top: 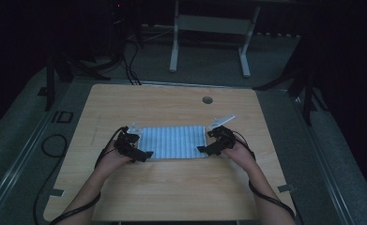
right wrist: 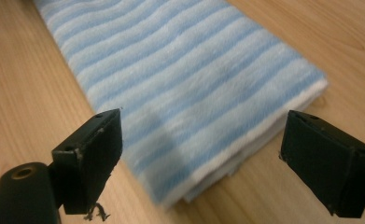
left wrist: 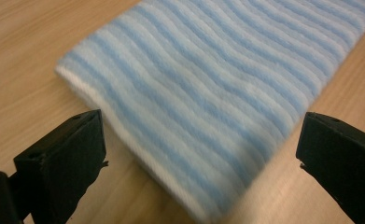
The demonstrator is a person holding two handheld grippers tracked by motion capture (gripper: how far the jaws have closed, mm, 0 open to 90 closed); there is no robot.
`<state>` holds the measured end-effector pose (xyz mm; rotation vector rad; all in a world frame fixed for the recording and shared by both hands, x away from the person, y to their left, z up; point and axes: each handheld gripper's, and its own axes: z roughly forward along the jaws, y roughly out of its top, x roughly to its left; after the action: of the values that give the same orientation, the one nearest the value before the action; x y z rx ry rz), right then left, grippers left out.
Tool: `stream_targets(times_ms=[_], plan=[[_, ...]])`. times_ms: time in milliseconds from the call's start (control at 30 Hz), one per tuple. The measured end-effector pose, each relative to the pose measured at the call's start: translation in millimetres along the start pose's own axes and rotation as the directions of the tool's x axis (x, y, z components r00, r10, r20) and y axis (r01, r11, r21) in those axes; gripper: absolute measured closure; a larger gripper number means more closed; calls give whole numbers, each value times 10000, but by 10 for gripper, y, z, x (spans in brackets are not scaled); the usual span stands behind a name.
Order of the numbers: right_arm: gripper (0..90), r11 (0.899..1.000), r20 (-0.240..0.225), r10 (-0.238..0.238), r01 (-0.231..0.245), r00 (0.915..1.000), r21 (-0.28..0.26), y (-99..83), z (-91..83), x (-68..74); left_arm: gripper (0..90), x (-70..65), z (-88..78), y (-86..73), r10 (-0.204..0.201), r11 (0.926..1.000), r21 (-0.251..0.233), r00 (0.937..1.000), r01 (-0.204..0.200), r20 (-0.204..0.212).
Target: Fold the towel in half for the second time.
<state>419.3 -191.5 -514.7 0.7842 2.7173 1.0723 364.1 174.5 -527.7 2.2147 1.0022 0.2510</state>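
A folded towel with blue and white stripes (top: pixel 173 142) lies flat in the middle of the wooden table (top: pixel 172 192). My left gripper (top: pixel 142 154) is at its near left corner, jaws wide apart. In the left gripper view the towel (left wrist: pixel 208 88) lies ahead of the black pads (left wrist: pixel 68 158), which do not touch it. My right gripper (top: pixel 205 149) is at the near right corner, also open. In the right gripper view the towel's folded layered edge (right wrist: pixel 208 93) sits between and beyond the spread pads (right wrist: pixel 91 154), untouched.
A round cable hole (top: pixel 207 100) is in the table's far side. Black stands (top: pixel 59 70) flank the table on the left and right. A white desk frame (top: pixel 209 42) stands on the floor beyond. Cables trail from both grippers along the forearms.
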Motion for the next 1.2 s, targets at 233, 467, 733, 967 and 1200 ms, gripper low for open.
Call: stream_targets(times_ms=[233,467,733,967,1200], plan=[[124,9992,279,287,-279,9992,-282,-254,-112,-7,14,-51,-93,-175,-22,10000,63,9999,22,-116],[123,9963,500,525,-489,9974,-702,-483,-283,22,14,-66,-169,-355,-163,9999,-48,9998,163,-62],[118,9867,816,925,-803,9924,-1415,-773,-493,21,14,-27,-257,-562,-459,9985,-307,9988,454,-139],[105,9833,1175,1271,-1096,9849,-1449,-1034,-632,26,14,0,-319,-715,-883,9945,-593,9958,868,-231],[105,9769,1490,1666,-1427,9747,-1590,-1252,-766,47,14,26,-423,-862,-1210,9905,-746,9899,1156,-734]])
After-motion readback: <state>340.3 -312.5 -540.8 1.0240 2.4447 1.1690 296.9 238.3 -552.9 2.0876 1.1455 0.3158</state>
